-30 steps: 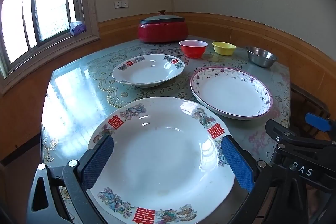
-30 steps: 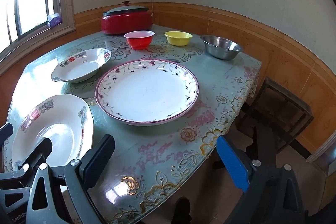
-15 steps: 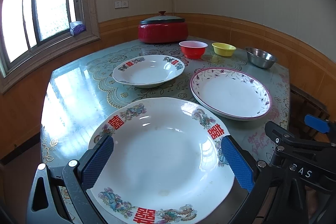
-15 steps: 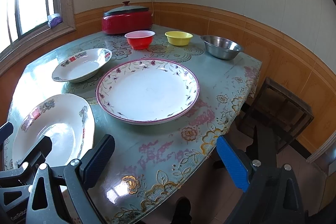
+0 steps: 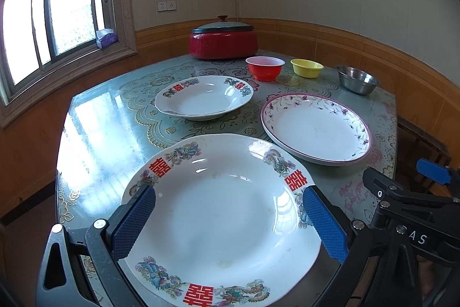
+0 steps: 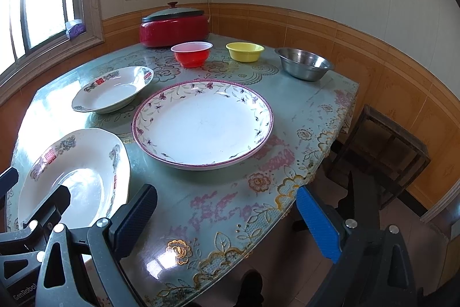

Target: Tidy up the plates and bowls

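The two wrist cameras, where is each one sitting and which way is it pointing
Left wrist: on the open left gripper, over the near plate, facing across the table; the right gripper's frame shows.
Right wrist: on the open right gripper at the table's edge, facing the floral plate; the left gripper's frame shows.
Shared: three plates, red bowl, yellow bowl, steel bowl, red cooker.
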A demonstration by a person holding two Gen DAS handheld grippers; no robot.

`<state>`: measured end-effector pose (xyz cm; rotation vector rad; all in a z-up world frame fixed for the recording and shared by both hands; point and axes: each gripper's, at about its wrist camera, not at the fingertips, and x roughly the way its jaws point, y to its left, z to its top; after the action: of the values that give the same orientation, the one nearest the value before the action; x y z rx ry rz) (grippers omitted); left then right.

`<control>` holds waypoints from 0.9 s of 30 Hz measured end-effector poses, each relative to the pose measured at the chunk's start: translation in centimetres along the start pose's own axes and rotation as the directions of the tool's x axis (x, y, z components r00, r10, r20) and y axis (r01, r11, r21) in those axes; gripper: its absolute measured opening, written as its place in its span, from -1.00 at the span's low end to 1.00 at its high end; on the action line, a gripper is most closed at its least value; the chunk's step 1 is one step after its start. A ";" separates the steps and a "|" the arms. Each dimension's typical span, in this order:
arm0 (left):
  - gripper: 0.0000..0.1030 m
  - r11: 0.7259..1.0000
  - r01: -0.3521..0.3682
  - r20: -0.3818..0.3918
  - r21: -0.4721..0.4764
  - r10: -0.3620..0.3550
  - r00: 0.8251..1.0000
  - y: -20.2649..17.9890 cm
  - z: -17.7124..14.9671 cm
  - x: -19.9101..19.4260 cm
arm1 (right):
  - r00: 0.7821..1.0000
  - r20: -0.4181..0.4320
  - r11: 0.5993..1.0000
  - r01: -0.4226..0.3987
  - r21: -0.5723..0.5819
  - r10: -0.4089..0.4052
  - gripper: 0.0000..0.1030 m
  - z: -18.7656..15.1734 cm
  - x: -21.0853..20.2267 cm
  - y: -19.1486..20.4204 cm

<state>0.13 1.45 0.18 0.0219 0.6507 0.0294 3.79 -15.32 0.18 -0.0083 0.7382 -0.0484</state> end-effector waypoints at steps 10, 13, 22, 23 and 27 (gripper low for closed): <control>1.00 1.000 -0.001 0.000 -0.003 0.001 1.000 0.0 0.0 -0.1 | 1.000 -0.004 1.000 -0.007 -0.001 0.007 0.93 -0.1 0.2 0.1; 1.00 1.000 -0.004 0.000 -0.007 0.004 1.000 0.0 -0.1 -0.1 | 1.000 -0.006 1.000 -0.012 -0.006 0.012 0.93 -0.1 0.3 0.2; 1.00 1.000 -0.003 0.001 -0.015 0.003 1.000 0.1 0.0 0.0 | 1.000 -0.010 1.000 -0.020 -0.011 0.020 0.93 0.0 0.4 0.3; 1.00 1.000 -0.004 0.000 -0.014 0.004 1.000 0.1 -0.1 0.0 | 1.000 -0.009 1.000 -0.020 -0.010 0.020 0.93 0.0 0.4 0.3; 1.00 1.000 -0.002 0.000 -0.014 0.002 1.000 0.2 0.0 0.0 | 1.000 -0.008 1.000 -0.020 -0.007 0.020 0.93 0.1 0.4 0.2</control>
<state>0.10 1.64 0.16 0.0088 0.6507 0.0355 4.17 -15.12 -0.07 -0.0077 0.7467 -0.0263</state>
